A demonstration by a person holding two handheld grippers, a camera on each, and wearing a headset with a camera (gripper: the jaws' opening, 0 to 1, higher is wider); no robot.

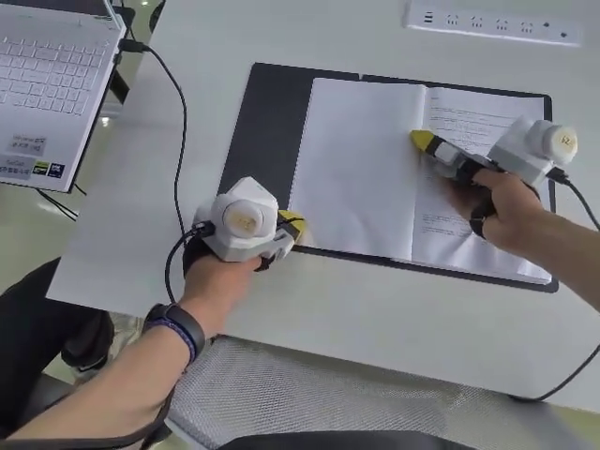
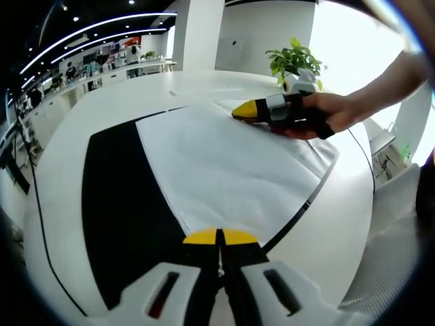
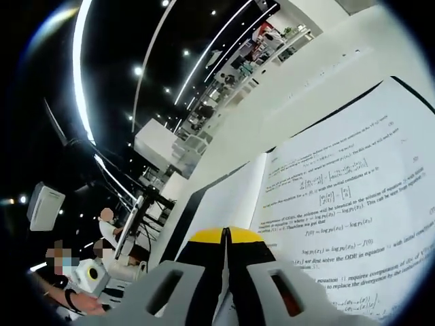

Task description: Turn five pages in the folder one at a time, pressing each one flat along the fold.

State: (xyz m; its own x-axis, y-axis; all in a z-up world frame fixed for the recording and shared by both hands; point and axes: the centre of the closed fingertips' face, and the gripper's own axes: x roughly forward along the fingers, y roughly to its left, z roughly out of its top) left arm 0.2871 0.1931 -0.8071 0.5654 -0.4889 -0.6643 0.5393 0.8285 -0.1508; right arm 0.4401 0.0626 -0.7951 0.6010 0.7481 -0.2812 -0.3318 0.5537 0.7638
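A black folder (image 1: 267, 122) lies open on the white table. A blank turned page (image 1: 361, 164) lies on its left half and a printed page (image 1: 469, 127) on its right. My right gripper (image 1: 419, 142), shut with nothing between its yellow tips, rests on the fold between the two pages. In the right gripper view the shut tips (image 3: 225, 236) sit at the fold beside the printed page (image 3: 346, 204). My left gripper (image 1: 292, 225) is shut at the folder's near left edge. The left gripper view shows its tips (image 2: 219, 236) at the blank page's near edge, the folder's black cover (image 2: 119, 197) to the left and the right gripper (image 2: 248, 111) beyond.
A white laptop (image 1: 42, 75) sits at the far left with a black cable (image 1: 178, 131) running along the table. A white power strip (image 1: 497, 23) lies at the back right. A potted plant (image 2: 293, 61) stands behind the table. A mesh chair seat (image 1: 319, 394) is below the front edge.
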